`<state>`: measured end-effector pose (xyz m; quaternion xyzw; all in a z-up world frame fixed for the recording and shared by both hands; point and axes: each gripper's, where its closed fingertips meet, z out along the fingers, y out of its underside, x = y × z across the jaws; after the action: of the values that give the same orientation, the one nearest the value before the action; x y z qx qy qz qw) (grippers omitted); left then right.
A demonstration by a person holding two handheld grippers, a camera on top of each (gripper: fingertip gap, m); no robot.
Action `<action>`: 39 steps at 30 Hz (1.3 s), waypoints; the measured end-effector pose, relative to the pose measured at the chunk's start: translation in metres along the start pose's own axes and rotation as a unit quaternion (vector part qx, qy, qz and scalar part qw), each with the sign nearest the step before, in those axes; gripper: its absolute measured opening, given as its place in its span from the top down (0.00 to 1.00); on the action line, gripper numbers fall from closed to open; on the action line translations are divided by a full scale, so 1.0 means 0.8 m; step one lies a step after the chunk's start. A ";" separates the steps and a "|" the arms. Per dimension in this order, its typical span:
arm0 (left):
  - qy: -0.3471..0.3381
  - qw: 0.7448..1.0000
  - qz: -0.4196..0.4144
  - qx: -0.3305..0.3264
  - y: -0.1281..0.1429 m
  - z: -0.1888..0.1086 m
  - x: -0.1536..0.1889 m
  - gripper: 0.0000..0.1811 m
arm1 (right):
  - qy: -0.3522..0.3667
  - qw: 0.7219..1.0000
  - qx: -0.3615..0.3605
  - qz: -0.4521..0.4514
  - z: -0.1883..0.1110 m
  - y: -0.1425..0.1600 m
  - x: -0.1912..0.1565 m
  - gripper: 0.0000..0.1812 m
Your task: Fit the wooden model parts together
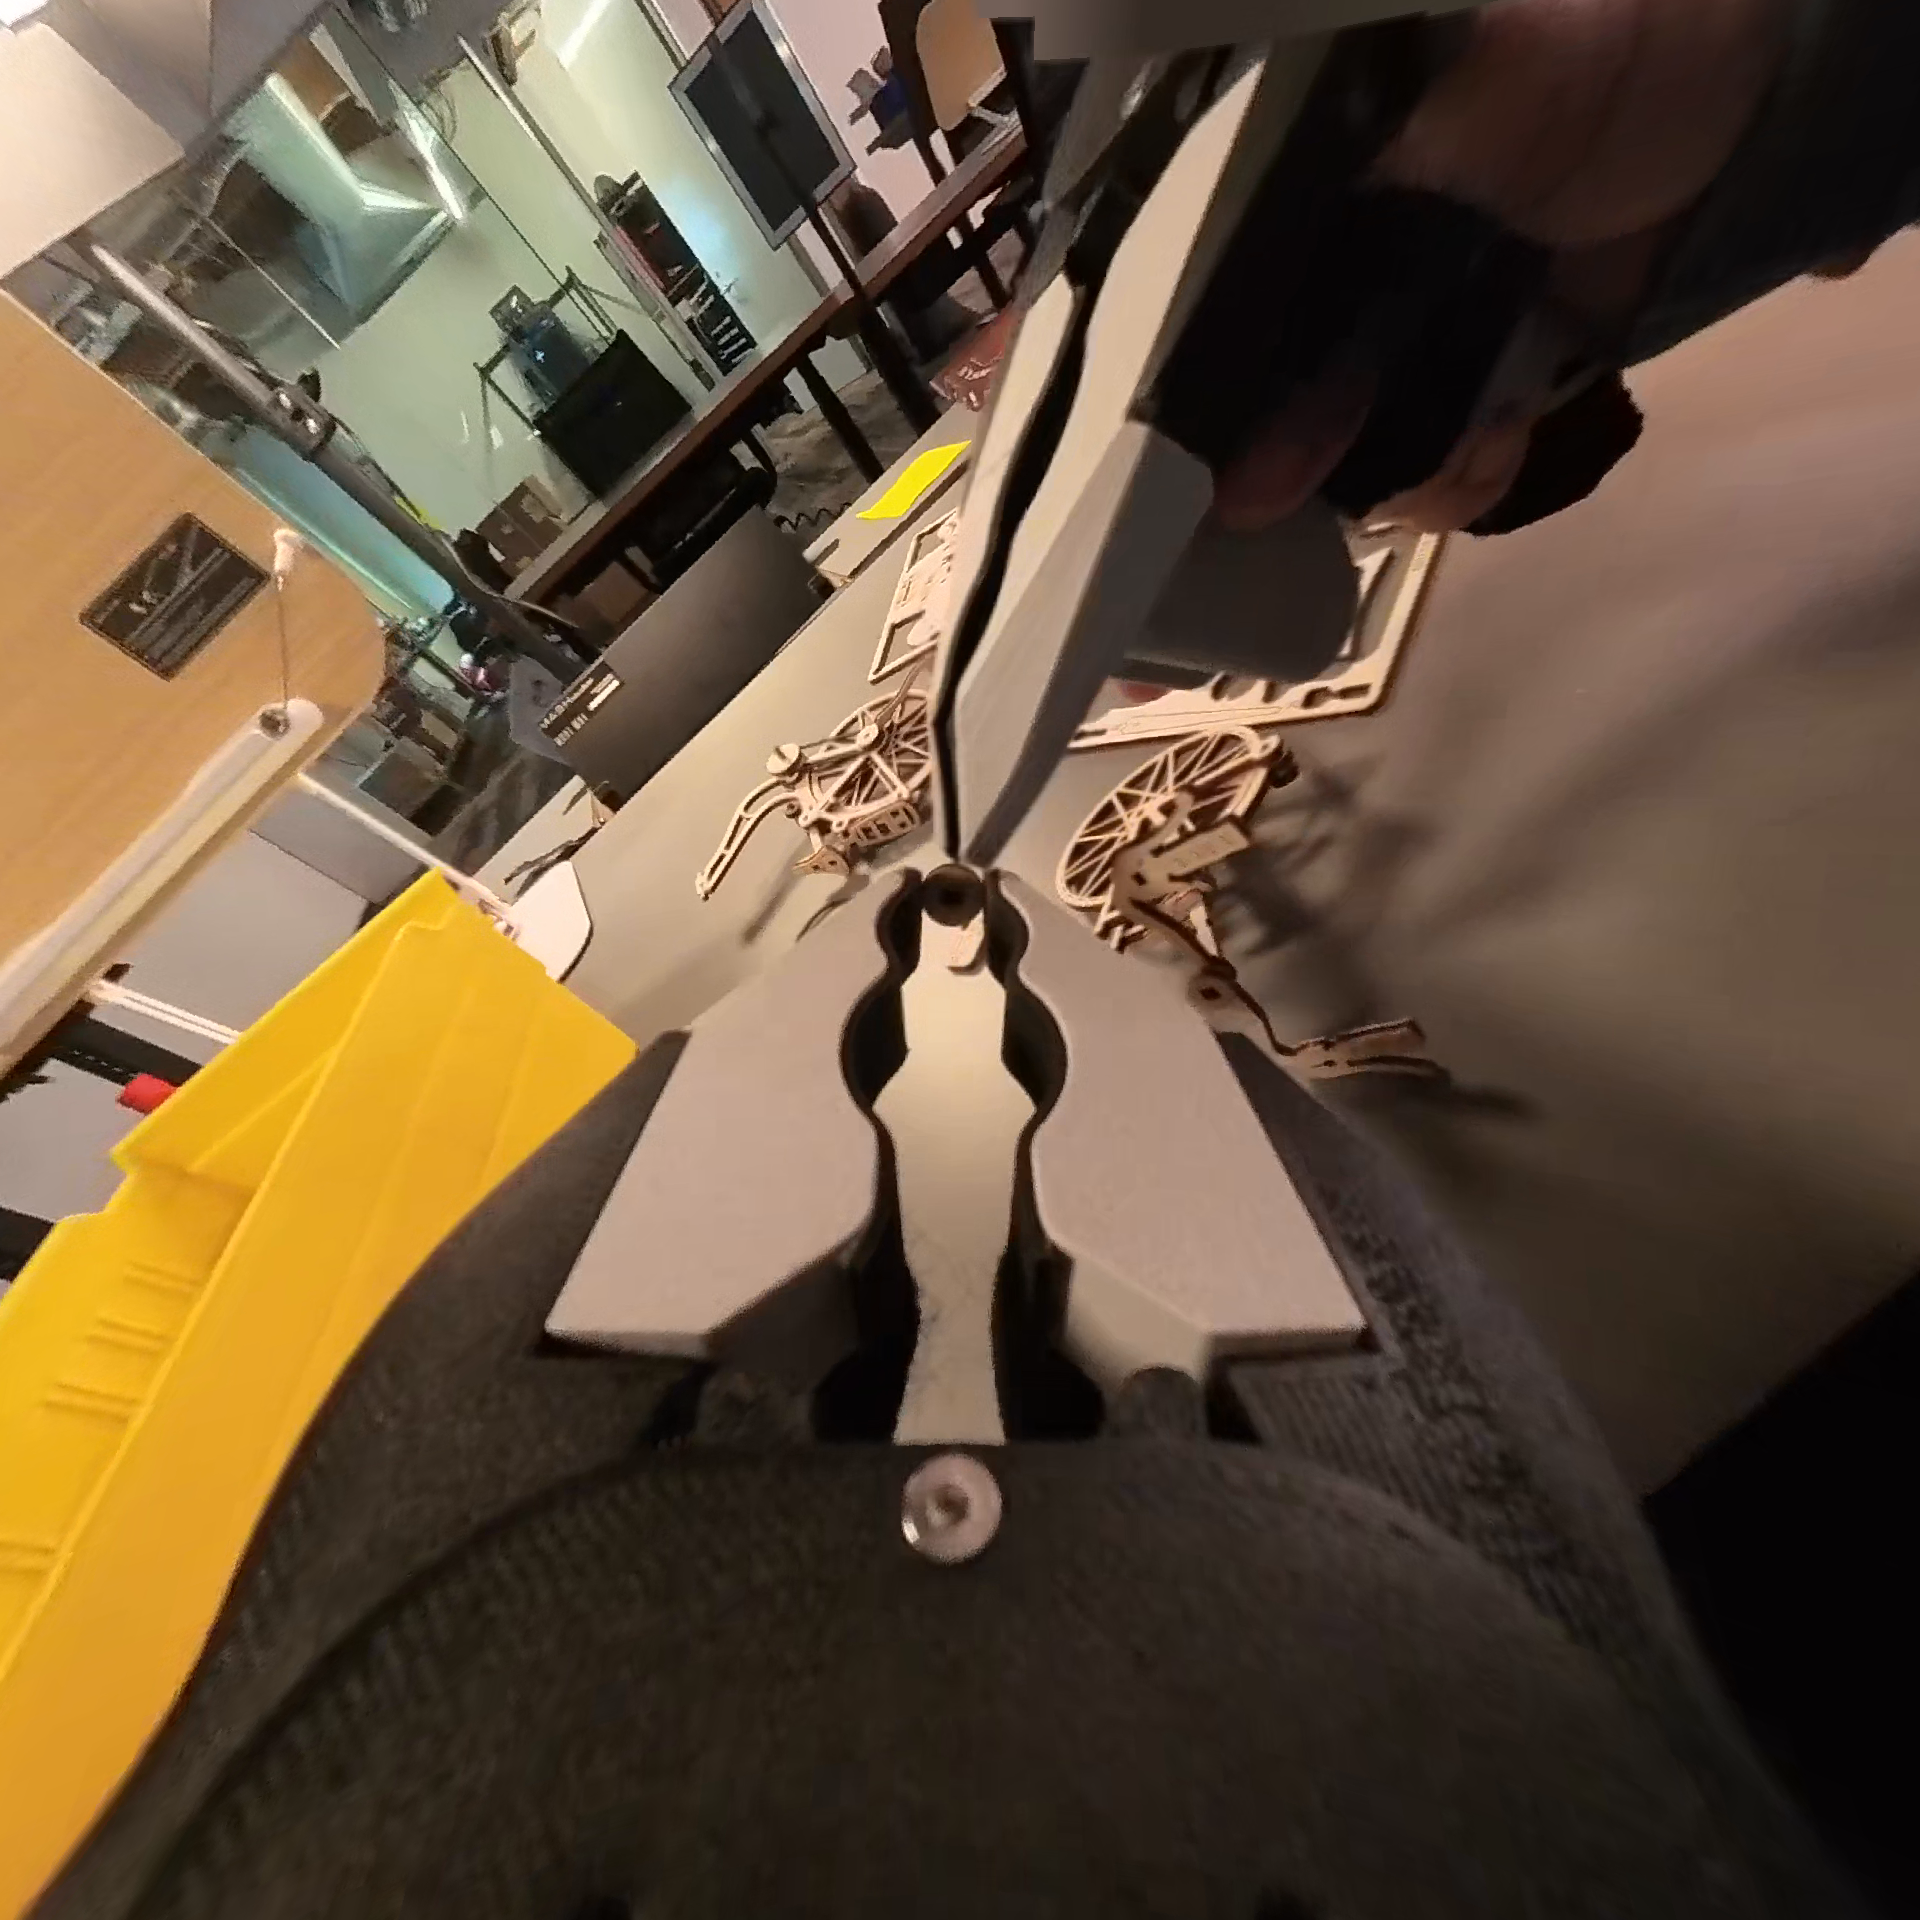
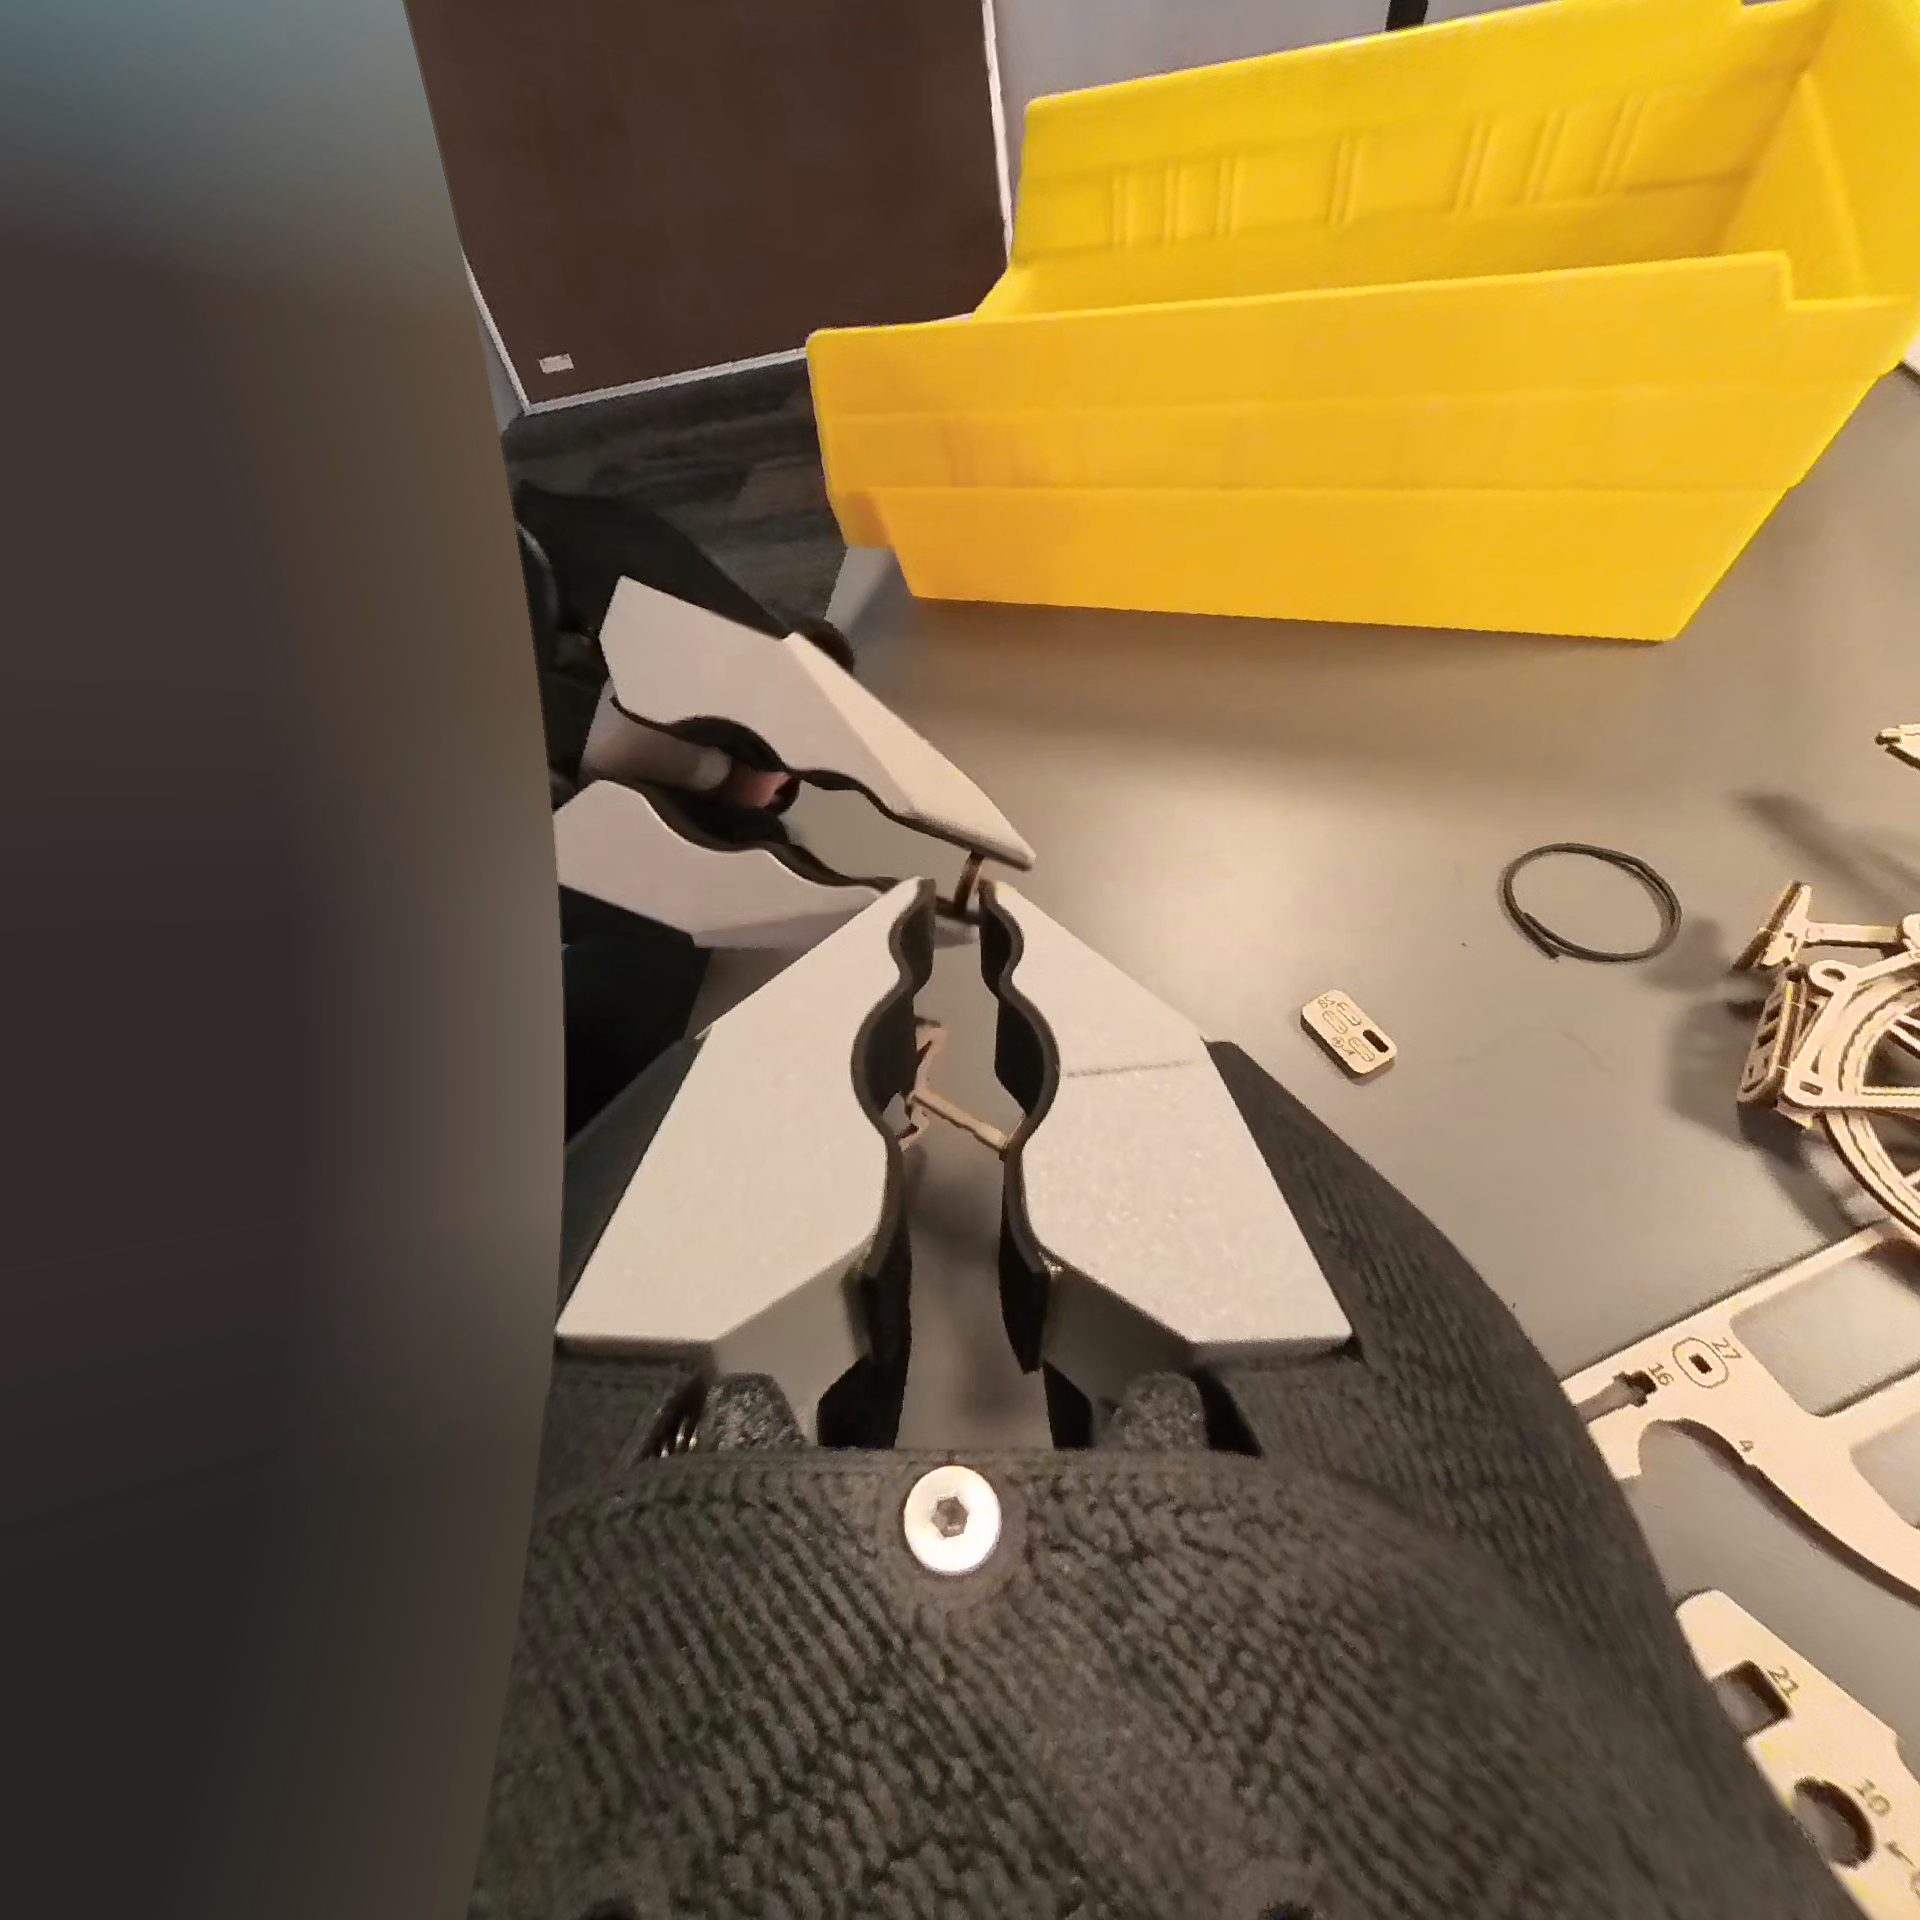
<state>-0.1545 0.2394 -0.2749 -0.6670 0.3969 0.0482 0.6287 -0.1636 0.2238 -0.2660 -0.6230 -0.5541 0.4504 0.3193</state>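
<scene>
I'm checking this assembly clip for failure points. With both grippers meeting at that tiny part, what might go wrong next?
1. The small dark ring-shaped piece is pinched only at the very tips of the left gripper, so it may slip or flick away.
2. The right gripper also carries a thin wooden strip wedged across its fingers; squeezing harder might snap it.
3. The wooden wheel assembly lies close below and could get knocked.

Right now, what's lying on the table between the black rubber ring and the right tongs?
A small wooden tag lies flat there, seen in the right wrist view, between the ring and the right tongs.
</scene>
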 end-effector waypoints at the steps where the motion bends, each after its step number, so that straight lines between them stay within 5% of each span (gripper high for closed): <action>1: -0.001 1.000 0.007 0.000 -0.001 0.000 0.001 0.94 | 0.001 1.000 0.001 0.004 0.000 -0.001 0.001 0.97; 11: -0.015 0.999 0.045 0.006 -0.009 -0.001 0.006 0.94 | -0.002 1.000 -0.014 0.005 -0.003 0.001 -0.001 1.00; 14: 0.073 0.997 -0.009 0.039 -0.019 -0.005 0.020 0.80 | 0.017 1.000 -0.008 -0.022 -0.016 -0.004 0.005 1.00; 17: 0.236 0.966 -0.071 0.075 -0.024 -0.018 0.044 0.67 | 0.037 0.998 0.008 -0.047 -0.043 -0.008 0.007 1.00; 21: 0.385 0.914 -0.119 0.049 -0.006 -0.019 0.061 0.71 | 0.074 0.996 0.021 -0.050 -0.078 0.001 0.006 1.00; 25: 0.460 0.873 -0.155 0.047 -0.010 -0.015 0.071 0.77 | 0.094 0.994 0.013 -0.061 -0.098 0.024 -0.011 1.00; 29: 0.478 0.861 -0.170 0.035 -0.011 -0.013 0.074 0.85 | 0.111 0.990 0.003 -0.090 -0.109 0.038 -0.034 1.00; 39: 0.434 0.887 -0.151 0.047 -0.047 0.008 0.114 0.94 | 0.149 0.973 -0.052 -0.168 -0.105 0.052 -0.070 1.00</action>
<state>-0.0676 0.1988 -0.2976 -0.6429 0.5262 -0.3601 0.4244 -0.0689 0.1703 -0.2588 -0.5969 -0.6194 0.2635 0.4367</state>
